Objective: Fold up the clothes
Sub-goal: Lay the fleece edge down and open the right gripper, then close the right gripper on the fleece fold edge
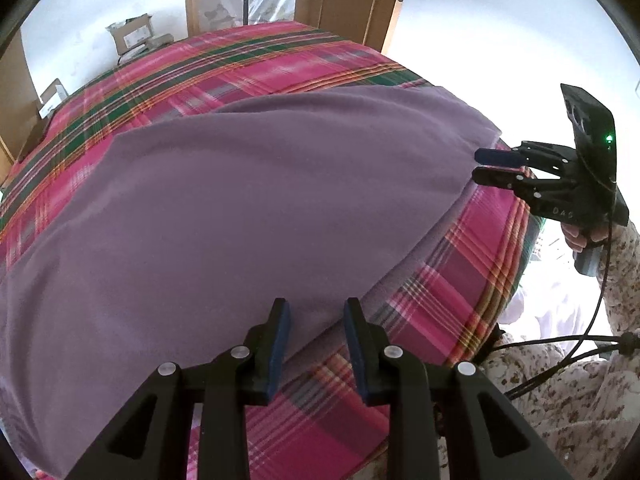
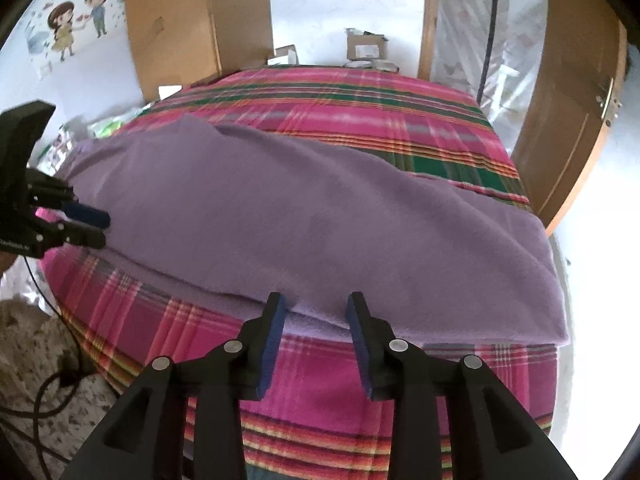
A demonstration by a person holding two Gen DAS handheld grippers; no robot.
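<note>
A purple fleece cloth (image 1: 240, 208) lies spread across the near half of a bed covered by a pink, green and orange plaid bedspread (image 1: 256, 64). In the right wrist view the cloth (image 2: 304, 216) shows two layers along its near edge, a lower layer peeking out under the upper one, so it looks doubled over at least once, though I cannot tell how many folds it holds. That near edge runs close to the bed's near edge.

My left gripper (image 1: 316, 340) hovers with its fingers parted over the cloth's near edge, holding nothing. My right gripper (image 2: 316, 336) does the same further along that edge, fingers apart and empty. Each appears side-on in the other's view, where its fingers look closer together.

This scene fits either a fold just laid down or an edge about to be picked up. If I do grip, I judge it best to pinch both layers together at matching points along the edge, lift evenly, and keep the edge taut so the fleece lands square without wrinkles.
</note>
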